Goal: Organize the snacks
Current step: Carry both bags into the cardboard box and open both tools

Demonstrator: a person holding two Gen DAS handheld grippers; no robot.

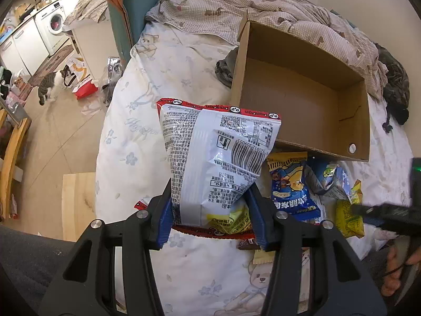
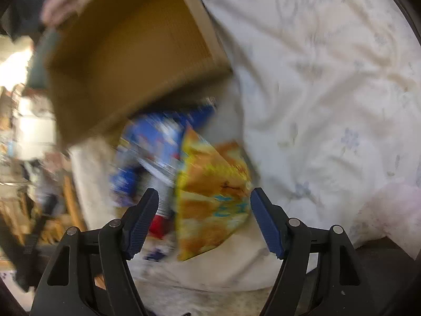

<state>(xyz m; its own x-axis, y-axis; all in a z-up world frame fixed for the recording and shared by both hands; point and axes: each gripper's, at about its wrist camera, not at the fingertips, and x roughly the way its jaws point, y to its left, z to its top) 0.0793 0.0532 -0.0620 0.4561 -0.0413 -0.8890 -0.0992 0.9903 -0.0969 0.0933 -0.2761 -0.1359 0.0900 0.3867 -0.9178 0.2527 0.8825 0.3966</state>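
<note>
My left gripper point(image 1: 210, 200) is shut on a silver snack bag with red edges point(image 1: 218, 155) and holds it upright above the bed, just left of an open cardboard box point(image 1: 302, 100). More snacks lie by the box's near side: a blue packet point(image 1: 292, 184), a silver-blue packet point(image 1: 329, 176) and a yellow packet point(image 1: 347, 218). My right gripper point(image 2: 205, 210) is open, its fingers either side of a yellow-orange snack bag point(image 2: 210, 202) lying on the bed, with blue packets point(image 2: 158, 142) and the box point(image 2: 126, 58) beyond. The right wrist view is blurred by motion.
A white floral bedsheet point(image 1: 147, 121) covers the bed, with a checked quilt point(image 1: 263, 8) bunched behind the box and dark clothing point(image 1: 394, 87) at the right. The floor lies left of the bed, with a cat point(image 1: 47, 87) and a red-and-white bag point(image 1: 81, 79).
</note>
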